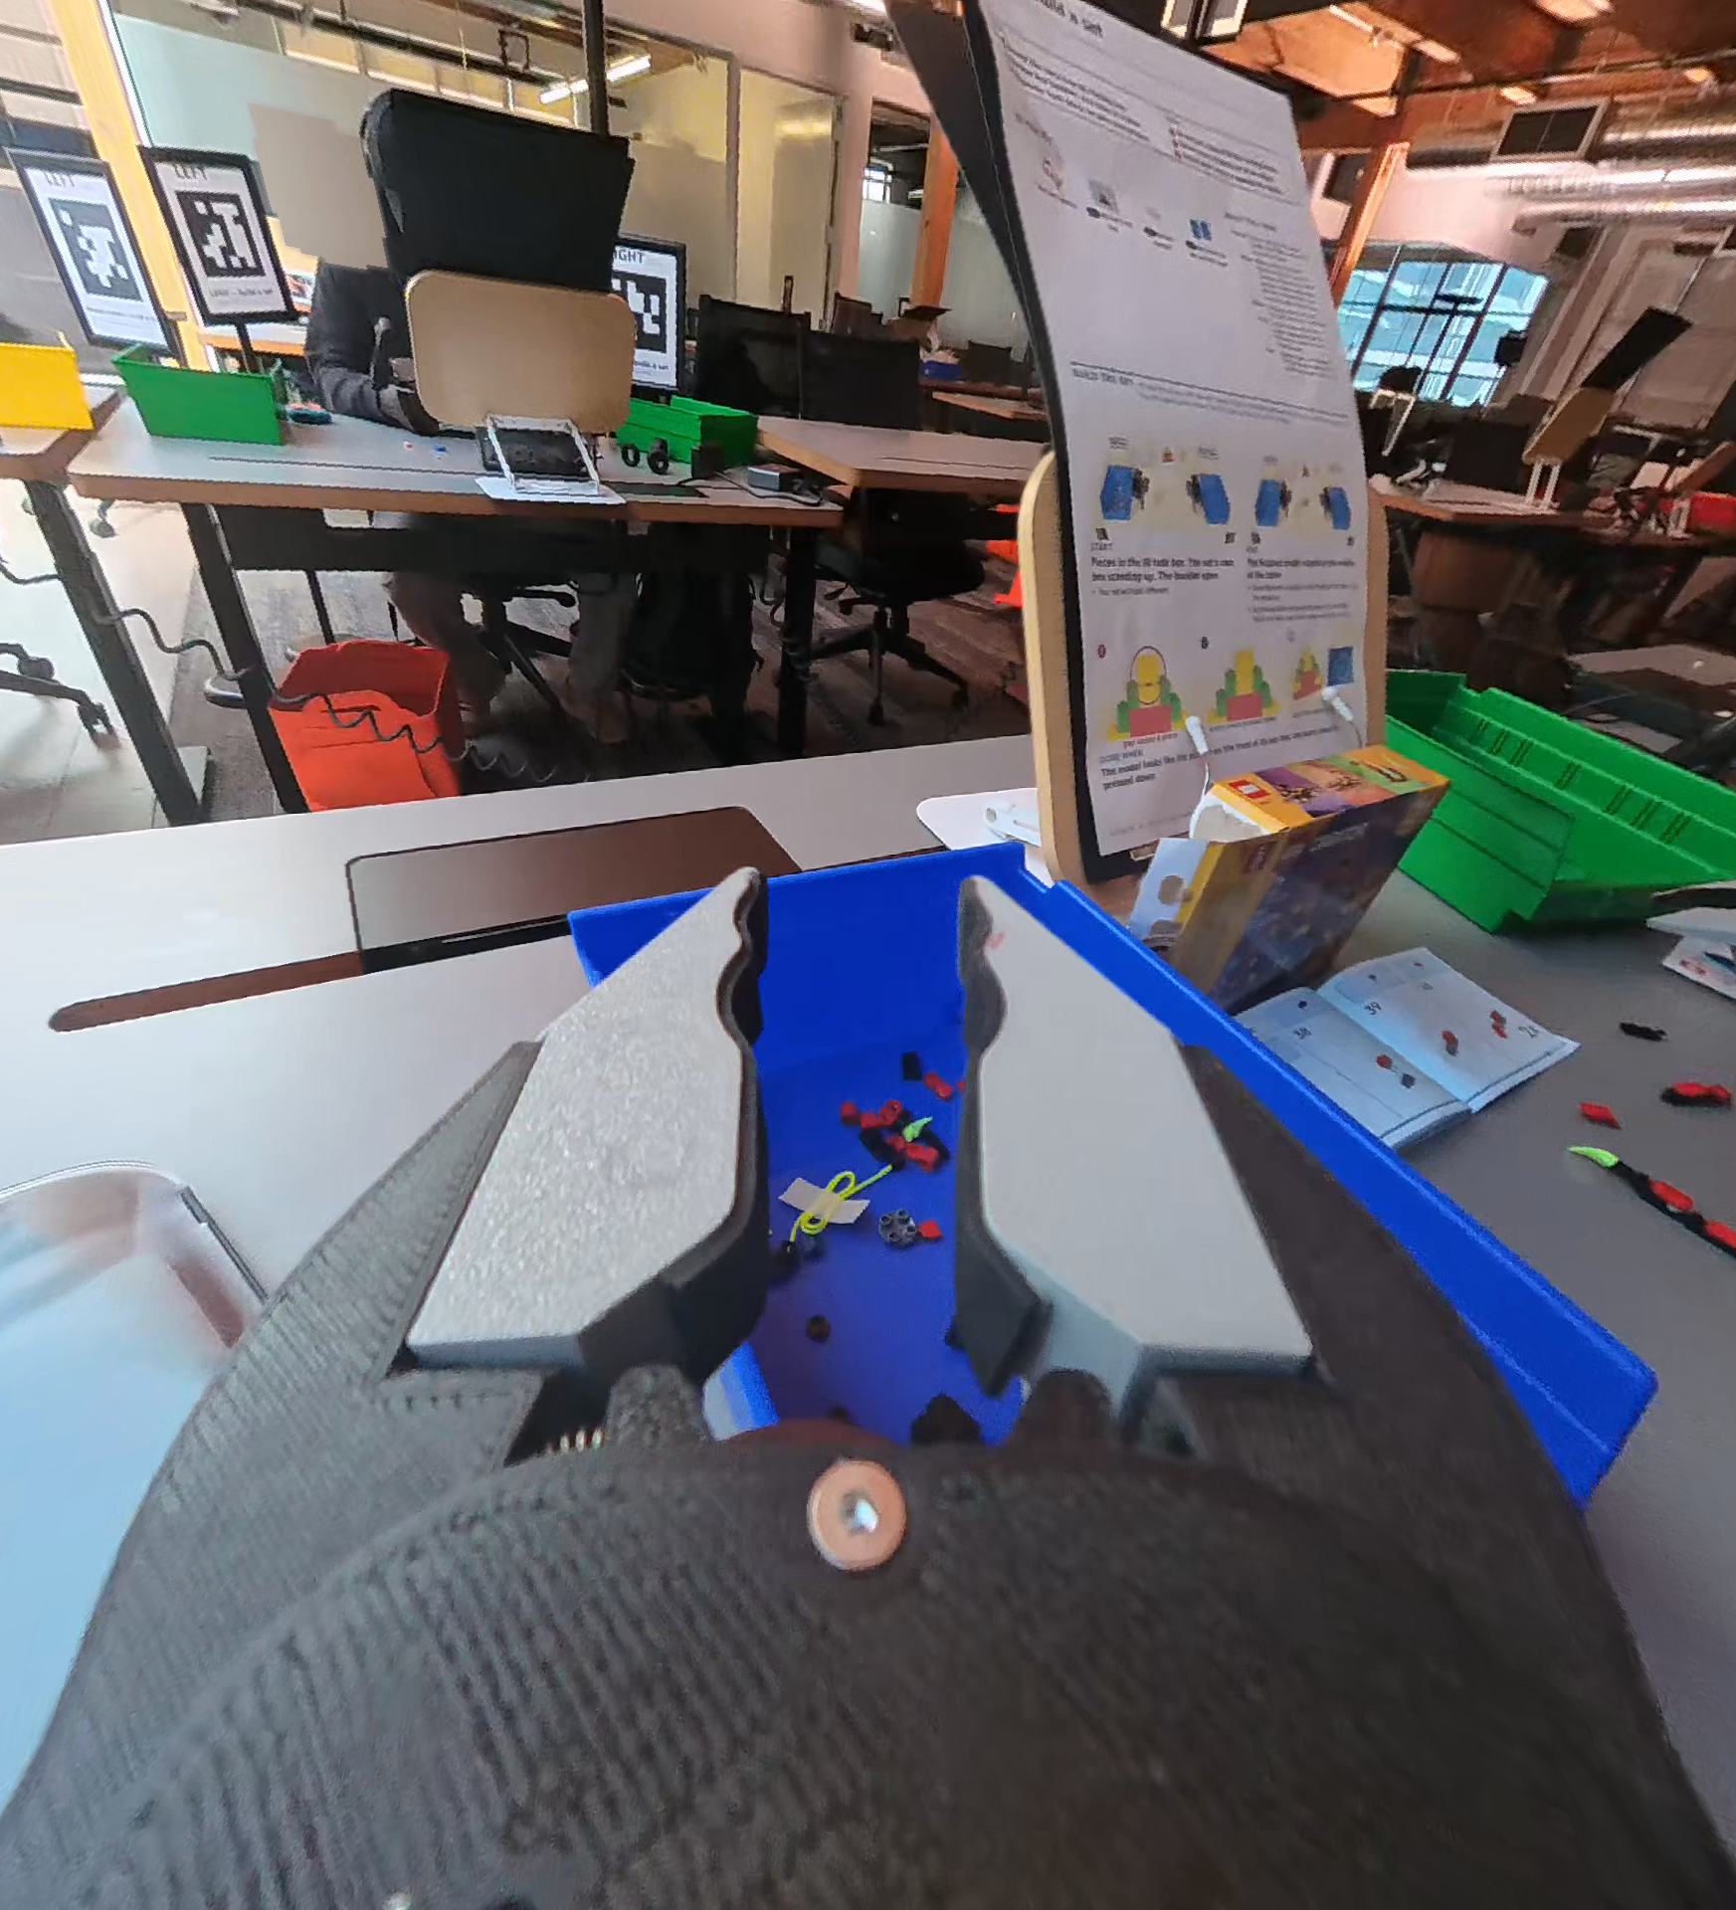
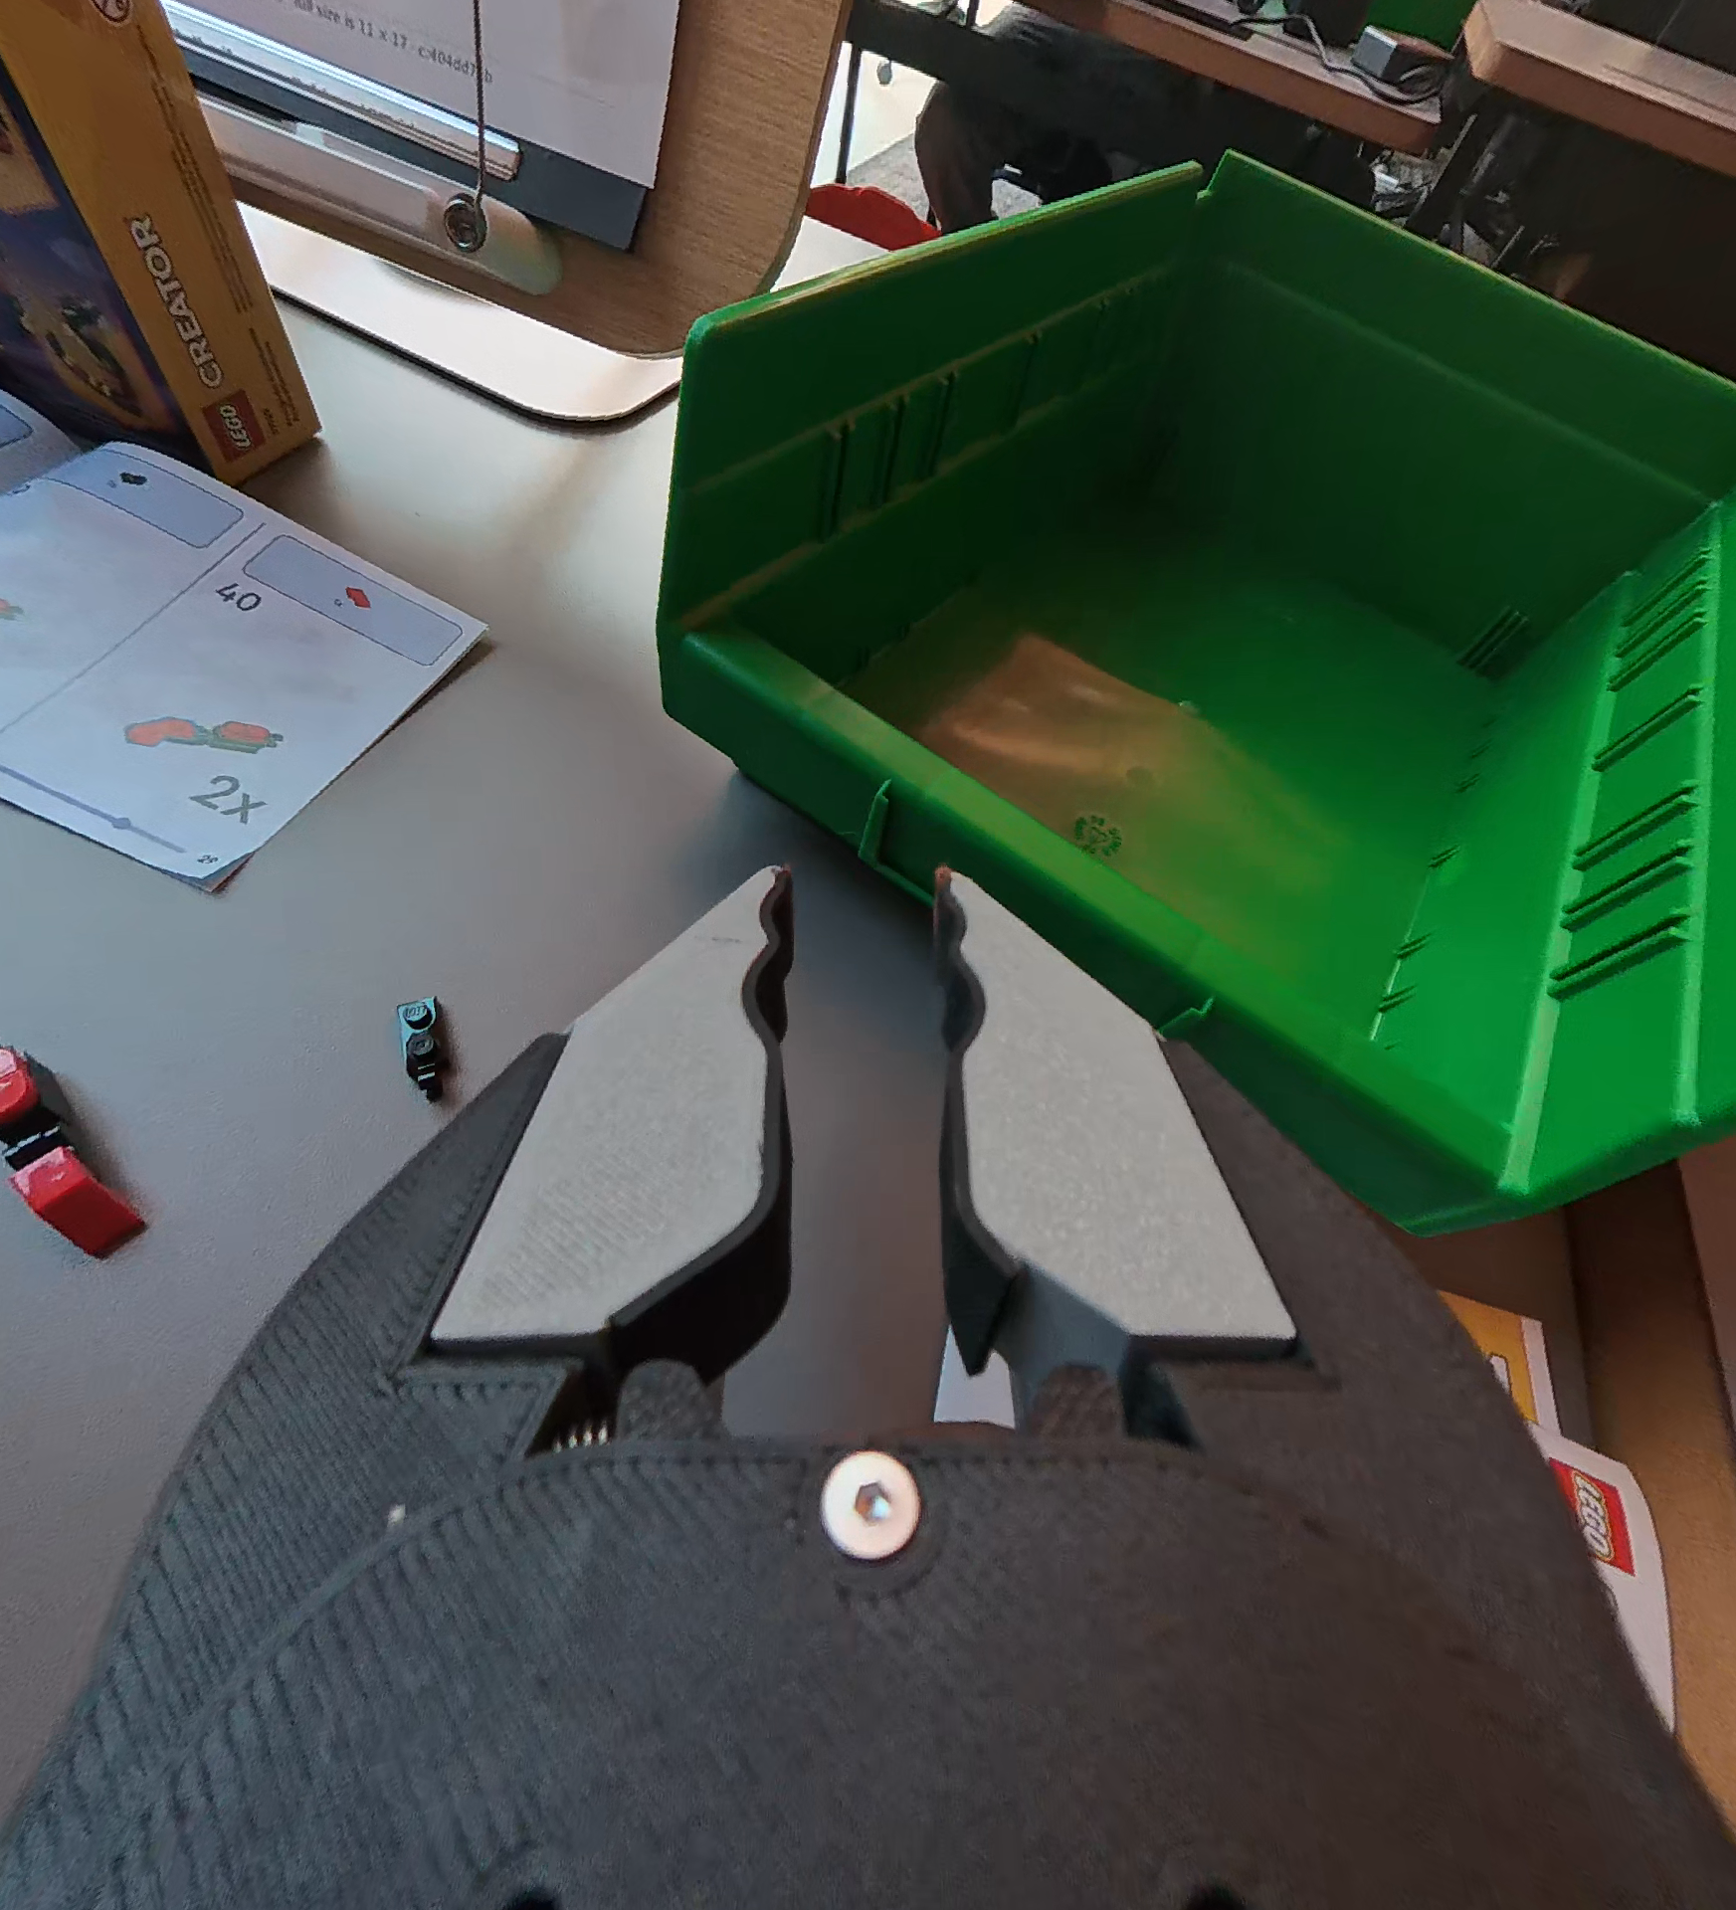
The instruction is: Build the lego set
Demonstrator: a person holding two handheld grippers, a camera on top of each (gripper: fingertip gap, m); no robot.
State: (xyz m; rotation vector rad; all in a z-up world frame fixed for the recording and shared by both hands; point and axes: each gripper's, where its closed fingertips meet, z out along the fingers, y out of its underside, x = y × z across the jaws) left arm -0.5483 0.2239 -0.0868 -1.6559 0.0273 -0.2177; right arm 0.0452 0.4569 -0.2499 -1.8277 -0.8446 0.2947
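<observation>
Left gripper (image 1: 863, 930) held above 1 blue bin (image 1: 1360, 1168), fingers apart, nothing between them. Inside the bin, a scatter of small red and black lego pieces (image 1: 894, 1121), too many and too small to count, plus 1 yellow-green string on a paper tab (image 1: 827, 1204).

Right gripper (image 2: 863, 894) also spread and empty, over bare grey tabletop (image 2: 533, 775), tips just short of 1 green bin (image 2: 1256, 724) at 1 o'clock. At 9 o'clock, 1 small black piece (image 2: 424, 1044) and 1 red-and-black sub-assembly (image 2: 42, 1137). At 10 o'clock, 1 open instruction booklet (image 2: 140, 661); at 11 o'clock, 1 lego box (image 2: 99, 238) upright, beside 1 wooden stand with a printed sheet (image 1: 1194, 413).

Beyond, an open office with desks and a seated person (image 1: 367, 341).
</observation>
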